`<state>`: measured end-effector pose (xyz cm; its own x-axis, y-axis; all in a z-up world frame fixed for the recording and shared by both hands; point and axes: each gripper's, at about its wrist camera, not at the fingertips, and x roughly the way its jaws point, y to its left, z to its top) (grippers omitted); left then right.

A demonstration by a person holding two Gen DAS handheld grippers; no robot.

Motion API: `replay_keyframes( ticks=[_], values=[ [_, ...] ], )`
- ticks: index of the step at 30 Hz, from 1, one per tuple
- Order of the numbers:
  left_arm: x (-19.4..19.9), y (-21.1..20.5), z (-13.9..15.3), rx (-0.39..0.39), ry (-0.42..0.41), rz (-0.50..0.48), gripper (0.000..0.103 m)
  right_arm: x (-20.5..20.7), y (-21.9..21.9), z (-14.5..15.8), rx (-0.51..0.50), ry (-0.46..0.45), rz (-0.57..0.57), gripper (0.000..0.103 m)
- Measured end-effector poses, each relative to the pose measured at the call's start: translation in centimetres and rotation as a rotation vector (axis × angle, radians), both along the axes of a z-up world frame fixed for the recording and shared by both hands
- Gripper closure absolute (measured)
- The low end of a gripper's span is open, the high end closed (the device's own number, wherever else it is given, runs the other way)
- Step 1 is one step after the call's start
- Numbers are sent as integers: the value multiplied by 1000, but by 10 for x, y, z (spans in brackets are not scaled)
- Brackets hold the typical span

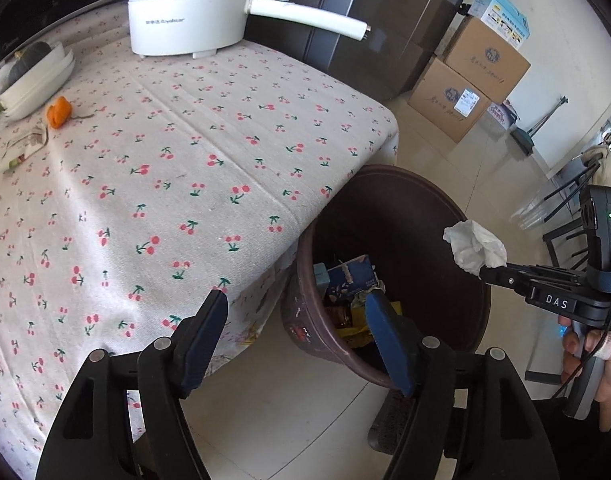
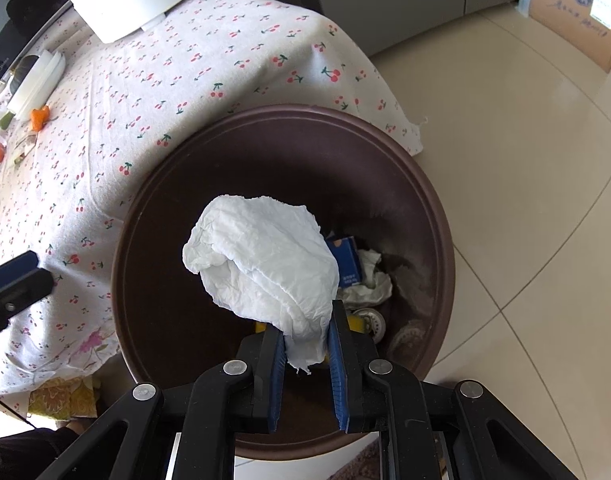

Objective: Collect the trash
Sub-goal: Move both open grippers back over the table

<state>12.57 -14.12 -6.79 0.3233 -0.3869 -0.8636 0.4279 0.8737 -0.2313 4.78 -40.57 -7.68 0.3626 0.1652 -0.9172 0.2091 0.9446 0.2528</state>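
Note:
My right gripper (image 2: 307, 326) is shut on a crumpled white tissue (image 2: 261, 256) and holds it over the open dark brown trash bin (image 2: 145, 280). The left wrist view shows the same tissue (image 1: 475, 248) at the tips of the right gripper (image 1: 483, 270), above the bin's (image 1: 445, 240) right side. The bin holds a blue carton (image 2: 347, 258), paper scraps and cans. My left gripper (image 1: 297, 300) is open and empty, at the table's near edge beside the bin. An orange peel (image 1: 59, 111) and a wrapper (image 1: 25, 146) lie on the table at far left.
The table has a cherry-print cloth (image 1: 165, 160), a white electric pot (image 1: 185, 12) and stacked white bowls (image 1: 37, 80). Cardboard boxes (image 1: 465, 80) stand on the tiled floor behind the bin. Black chair frames (image 1: 565, 200) are at the right.

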Motion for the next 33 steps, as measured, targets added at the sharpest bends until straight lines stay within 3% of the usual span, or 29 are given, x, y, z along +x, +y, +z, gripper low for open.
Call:
replay_keyframes(
  ticks=[7, 9, 10, 11, 13, 19, 27, 33],
  values=[
    [3, 36, 10, 18, -30, 70, 13, 7, 13, 0, -15, 5, 16, 82],
    [2, 46, 12, 24, -40, 90, 9, 9, 15, -1, 5, 13, 7, 69],
    [3, 51, 13, 27, -44, 99, 7, 10, 16, -2, 13, 16, 1, 53],
    [3, 56, 14, 30, -49, 108, 5, 11, 17, -1, 13, 15, -8, 43],
    [2, 66, 16, 35, -59, 122, 4, 13, 21, 2, 5, 6, -15, 39],
    [1, 97, 18, 42, -66, 173, 3, 22, 40, 8, 7, -9, 4, 33],
    [2, 145, 22, -1, -50, 271, 3, 33, 72, 13, 0, -16, 42, 30],
    [8, 187, 26, 13, -60, 351, 3, 48, 101, 19, -3, -30, 78, 29]
  ],
)
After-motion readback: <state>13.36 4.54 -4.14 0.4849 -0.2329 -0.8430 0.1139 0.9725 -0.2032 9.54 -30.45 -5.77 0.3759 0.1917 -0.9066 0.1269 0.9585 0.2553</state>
